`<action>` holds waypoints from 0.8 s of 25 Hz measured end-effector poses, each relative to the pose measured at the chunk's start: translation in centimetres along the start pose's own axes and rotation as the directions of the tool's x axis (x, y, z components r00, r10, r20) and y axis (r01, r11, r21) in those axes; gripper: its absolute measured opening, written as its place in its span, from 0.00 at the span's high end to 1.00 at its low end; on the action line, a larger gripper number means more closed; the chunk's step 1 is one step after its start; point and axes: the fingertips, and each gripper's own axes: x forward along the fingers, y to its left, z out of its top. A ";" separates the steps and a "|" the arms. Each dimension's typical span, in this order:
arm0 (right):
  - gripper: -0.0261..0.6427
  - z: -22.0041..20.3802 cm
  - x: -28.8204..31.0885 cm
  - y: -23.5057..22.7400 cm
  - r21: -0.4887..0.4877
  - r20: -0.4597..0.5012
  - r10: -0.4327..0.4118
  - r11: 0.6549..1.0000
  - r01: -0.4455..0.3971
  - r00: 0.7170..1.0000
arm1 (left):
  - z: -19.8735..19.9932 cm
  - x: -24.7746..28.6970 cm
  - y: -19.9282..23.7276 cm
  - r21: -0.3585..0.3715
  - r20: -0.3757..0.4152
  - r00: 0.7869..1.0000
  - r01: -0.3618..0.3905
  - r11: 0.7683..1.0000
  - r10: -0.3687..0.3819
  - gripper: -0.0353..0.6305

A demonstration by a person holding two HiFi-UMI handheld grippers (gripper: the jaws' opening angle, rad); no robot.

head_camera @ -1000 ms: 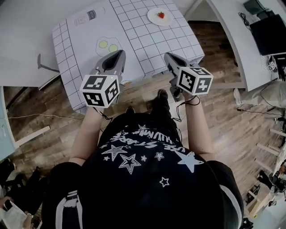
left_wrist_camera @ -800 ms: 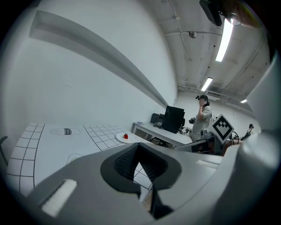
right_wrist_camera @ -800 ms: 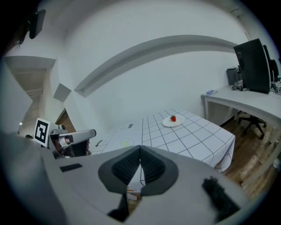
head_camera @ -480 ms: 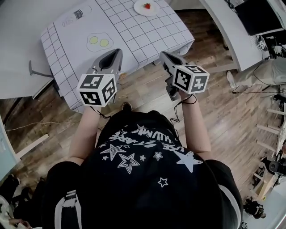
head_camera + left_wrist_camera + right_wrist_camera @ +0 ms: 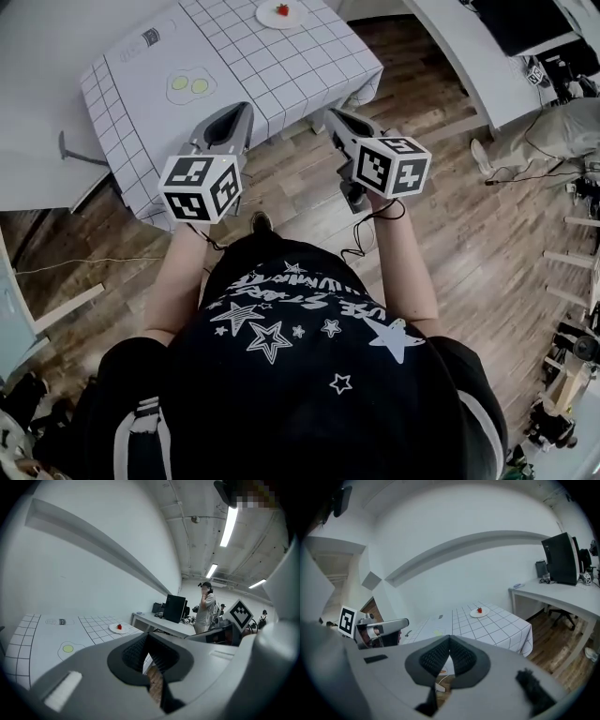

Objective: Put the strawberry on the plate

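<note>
A red strawberry (image 5: 282, 9) lies on a small white plate (image 5: 266, 16) at the far end of the table with the white checked cloth (image 5: 281, 66). It also shows small in the left gripper view as the strawberry (image 5: 119, 626) on the plate (image 5: 113, 629), and in the right gripper view as the strawberry (image 5: 479, 610) on the plate (image 5: 474, 615). My left gripper (image 5: 239, 111) and right gripper (image 5: 332, 114) hang in front of my chest, short of the table's near edge. Both are shut with nothing in them, as the left gripper (image 5: 147, 637) and right gripper (image 5: 450, 640) show up close.
A fried-egg print (image 5: 187, 84) marks the cloth's left part. White desks (image 5: 469, 56) with a monitor (image 5: 560, 558) stand to the right. A person (image 5: 205, 612) stands by the desks. Wooden floor (image 5: 450, 216) lies around the table.
The table and plate have slid up and away in the head view, so I stand farther back from the table. Both grippers stay shut and held as before.
</note>
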 end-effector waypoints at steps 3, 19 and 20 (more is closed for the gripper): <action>0.94 -0.8 -1.8 1.2 -0.021 -0.002 0.018 1.000 -0.018 1.000 | -0.5 -1.6 -1.7 0.005 0.000 1.000 -0.006 1.000 0.006 0.94; 0.94 -5.8 -10.0 7.3 -0.085 -0.003 0.048 0.995 -0.048 0.999 | -3.0 -11.2 -8.8 0.028 0.045 0.999 -0.021 0.999 0.020 0.94; 0.94 -6.1 -10.4 7.6 -0.091 -0.004 0.050 0.995 -0.050 0.999 | -3.2 -11.7 -9.1 0.031 0.047 0.999 -0.022 0.999 0.020 0.94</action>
